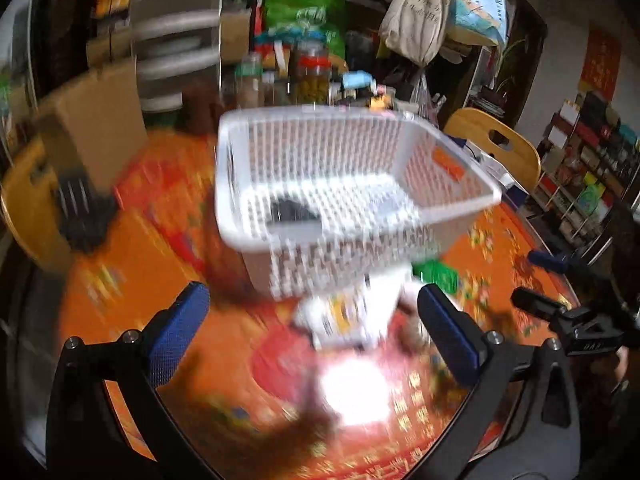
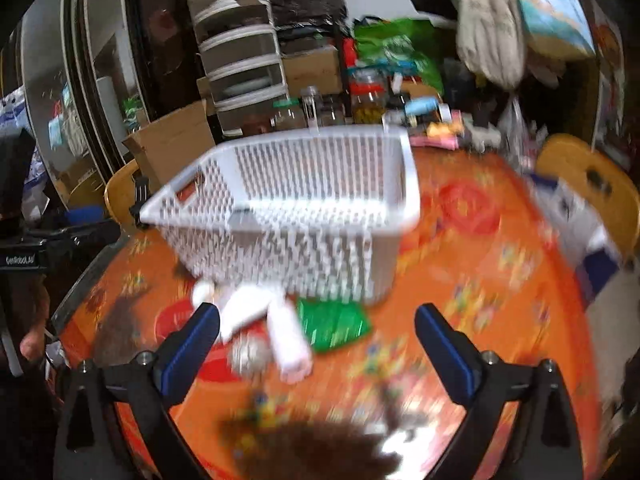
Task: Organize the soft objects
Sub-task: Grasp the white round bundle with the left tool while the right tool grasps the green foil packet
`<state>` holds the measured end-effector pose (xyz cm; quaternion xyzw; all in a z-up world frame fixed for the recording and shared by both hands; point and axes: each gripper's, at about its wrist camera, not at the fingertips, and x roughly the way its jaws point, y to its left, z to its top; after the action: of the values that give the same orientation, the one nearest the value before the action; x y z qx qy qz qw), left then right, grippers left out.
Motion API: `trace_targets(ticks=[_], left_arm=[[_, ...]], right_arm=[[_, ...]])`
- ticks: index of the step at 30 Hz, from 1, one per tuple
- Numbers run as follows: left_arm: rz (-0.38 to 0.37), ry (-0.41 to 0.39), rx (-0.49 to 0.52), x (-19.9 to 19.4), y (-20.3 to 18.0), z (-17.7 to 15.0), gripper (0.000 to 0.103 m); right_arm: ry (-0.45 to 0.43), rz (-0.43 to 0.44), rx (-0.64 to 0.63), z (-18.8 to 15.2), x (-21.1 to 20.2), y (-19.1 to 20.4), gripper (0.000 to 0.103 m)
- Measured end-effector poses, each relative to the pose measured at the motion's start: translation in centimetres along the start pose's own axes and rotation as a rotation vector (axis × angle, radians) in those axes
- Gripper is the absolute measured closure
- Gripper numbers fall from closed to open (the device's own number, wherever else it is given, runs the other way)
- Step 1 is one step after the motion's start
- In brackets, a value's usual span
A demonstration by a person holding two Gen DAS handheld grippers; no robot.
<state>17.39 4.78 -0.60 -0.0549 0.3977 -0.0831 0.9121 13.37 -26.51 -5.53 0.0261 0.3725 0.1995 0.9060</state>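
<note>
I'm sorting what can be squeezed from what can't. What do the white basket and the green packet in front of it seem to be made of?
White basket: looks like rigid moulded plastic with a matte finish; its walls and floor are a regular grid of slots under a thick smooth rim. Green packet: probably thin glossy plastic film, since it lies flat and catches light, though motion blur leaves this uncertain.

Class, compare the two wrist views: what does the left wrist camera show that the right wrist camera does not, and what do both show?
Only the left wrist view shows the inside floor of the white basket, where a dark item lies, and the right gripper off to the side. Only the right wrist view shows the brown fuzzy thing at the near table edge and a grey fuzzy ball. Both show the basket on the orange tablecloth, the white soft toy and green packet in front of it, and open, empty jaws.
</note>
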Motion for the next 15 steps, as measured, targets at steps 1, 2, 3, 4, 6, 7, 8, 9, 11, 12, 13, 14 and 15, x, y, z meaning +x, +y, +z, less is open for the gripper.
trace_targets(ticks=[1, 2, 3, 4, 6, 7, 8, 9, 11, 12, 13, 14, 15], left_arm=[[-0.006, 0.008, -0.009, 0.9, 0.1, -0.9, 0.0], [-0.009, 0.022, -0.024, 2.0, 0.2, -2.0, 0.0], [-0.008, 0.048, -0.037, 3.0, 0.3, -2.8, 0.0], [-0.009, 0.067, -0.045, 3.8, 0.5, -3.3, 0.0], [-0.007, 0.08, -0.05, 5.2, 0.5, -3.8, 0.0], [0.009, 0.081, -0.046, 5.7, 0.6, -3.8, 0.0], [0.016, 0.08, -0.046, 5.8, 0.5, -4.1, 0.0], [0.015, 0.078, -0.05, 6.2, 0.7, -3.9, 0.0], [0.005, 0.07, -0.055, 6.7, 1.0, -3.9, 0.0], [0.0, 0.067, -0.052, 6.8, 1.0, -3.9, 0.0], [-0.002, 0.059, -0.047, 7.1, 1.0, -3.9, 0.0], [0.007, 0.053, -0.039, 7.4, 0.9, -3.9, 0.001], [0.008, 0.051, -0.037, 7.9, 0.8, -3.8, 0.001]], right_arm=[[0.002, 0.01, 0.025, -0.9, 0.5, -0.3, 0.005], [0.011, 0.018, 0.05, -1.8, 1.2, -0.5, 0.005], [0.027, 0.028, 0.074, -2.5, 1.9, -0.8, 0.005], [0.042, 0.035, 0.091, -2.9, 2.4, -1.1, 0.005], [0.066, 0.042, 0.109, -3.5, 3.2, -1.4, 0.005], [0.066, 0.042, 0.108, -3.5, 3.3, -1.4, 0.005], [0.064, 0.039, 0.107, -3.6, 3.4, -1.5, 0.005], [0.057, 0.039, 0.109, -3.5, 3.3, -1.5, 0.006], [0.041, 0.04, 0.119, -3.5, 3.2, -1.7, 0.006], [0.038, 0.038, 0.131, -3.2, 3.3, -2.1, 0.006], [0.037, 0.037, 0.138, -2.9, 3.4, -2.4, 0.006], [0.041, 0.035, 0.144, -2.7, 3.7, -2.6, 0.006], [0.051, 0.033, 0.156, -2.4, 4.2, -3.1, 0.008]])
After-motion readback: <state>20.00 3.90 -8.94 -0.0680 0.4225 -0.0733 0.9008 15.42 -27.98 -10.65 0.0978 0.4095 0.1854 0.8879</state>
